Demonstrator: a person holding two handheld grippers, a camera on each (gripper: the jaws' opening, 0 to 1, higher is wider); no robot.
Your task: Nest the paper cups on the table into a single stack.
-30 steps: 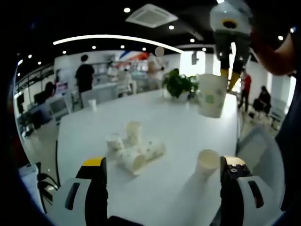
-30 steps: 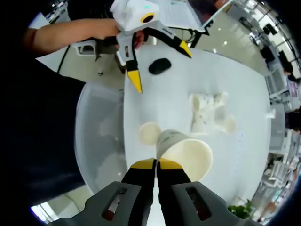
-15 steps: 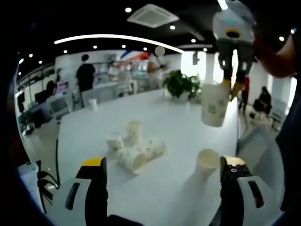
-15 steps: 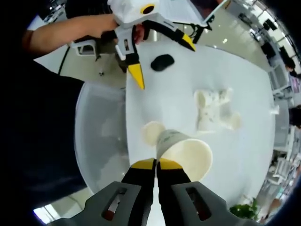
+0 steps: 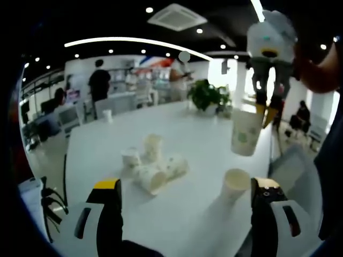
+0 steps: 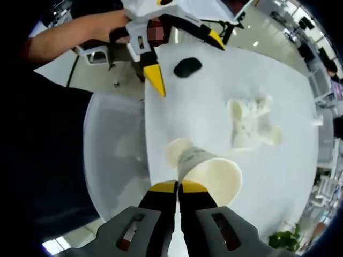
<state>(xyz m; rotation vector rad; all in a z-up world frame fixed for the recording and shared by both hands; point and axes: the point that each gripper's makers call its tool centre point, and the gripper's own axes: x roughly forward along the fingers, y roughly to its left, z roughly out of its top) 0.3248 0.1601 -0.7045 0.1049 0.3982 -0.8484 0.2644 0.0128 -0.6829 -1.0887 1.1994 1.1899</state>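
An open office is seen in the left gripper view, with ceiling lights, people standing at the back and a potted plant (image 5: 206, 96) at the far end of a long white table (image 5: 182, 134). The table's near right edge runs beside a translucent chair (image 6: 115, 155).

A cluster of paper cups (image 5: 153, 166) is found at mid-table, some upright and some tipped on their sides. A single upright cup (image 5: 236, 184), empty, is placed near the right edge, well apart from the cluster. A dark mouse (image 6: 187, 67) lies at the table's near end.

The right gripper (image 6: 178, 187) is clenched on the rim of a held cup (image 6: 211, 174), which hangs in the air above the single cup. The left gripper (image 6: 185, 61) is held spread wide, grasping nothing, over bare tabletop.
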